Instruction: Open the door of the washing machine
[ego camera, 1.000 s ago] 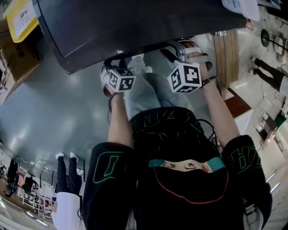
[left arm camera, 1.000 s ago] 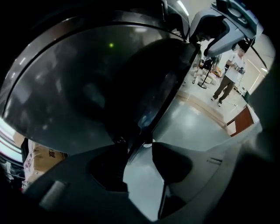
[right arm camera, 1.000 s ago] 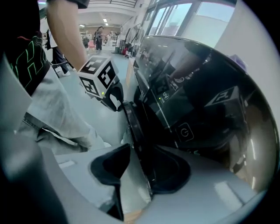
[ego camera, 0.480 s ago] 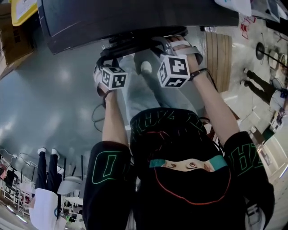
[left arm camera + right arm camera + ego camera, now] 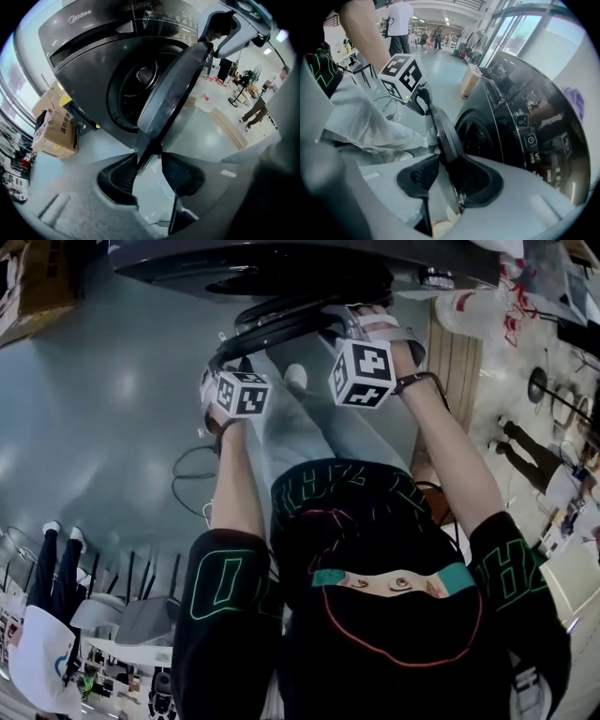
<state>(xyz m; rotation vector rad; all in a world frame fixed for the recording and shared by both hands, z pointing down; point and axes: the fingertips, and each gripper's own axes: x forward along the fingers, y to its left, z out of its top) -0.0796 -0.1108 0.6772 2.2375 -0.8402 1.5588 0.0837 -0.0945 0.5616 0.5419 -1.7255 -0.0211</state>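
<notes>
The dark grey washing machine (image 5: 281, 261) fills the top of the head view, and its round door (image 5: 281, 322) stands swung out from the front. In the left gripper view the drum opening (image 5: 140, 89) shows behind the door (image 5: 173, 93). My left gripper (image 5: 149, 157) has the door's rim between its jaw tips; the jaws are closing and the tips touch the rim. My right gripper (image 5: 445, 161) holds the door (image 5: 443, 131) farther along the rim, its jaws easing open while the pads still press. Both marker cubes (image 5: 242, 393) (image 5: 364, 373) sit just below the door.
Cardboard boxes (image 5: 58, 133) stand on the floor beside the machine. A wooden pallet (image 5: 455, 362) lies to the right and a loose cable (image 5: 192, 465) to the left. My own legs (image 5: 309, 427) are below the door. People stand farther off (image 5: 258, 105) (image 5: 37, 652).
The door has swung farther out from the machine's front, with both grippers moving along with its rim. The open drum ring now shows at the top of the head view.
</notes>
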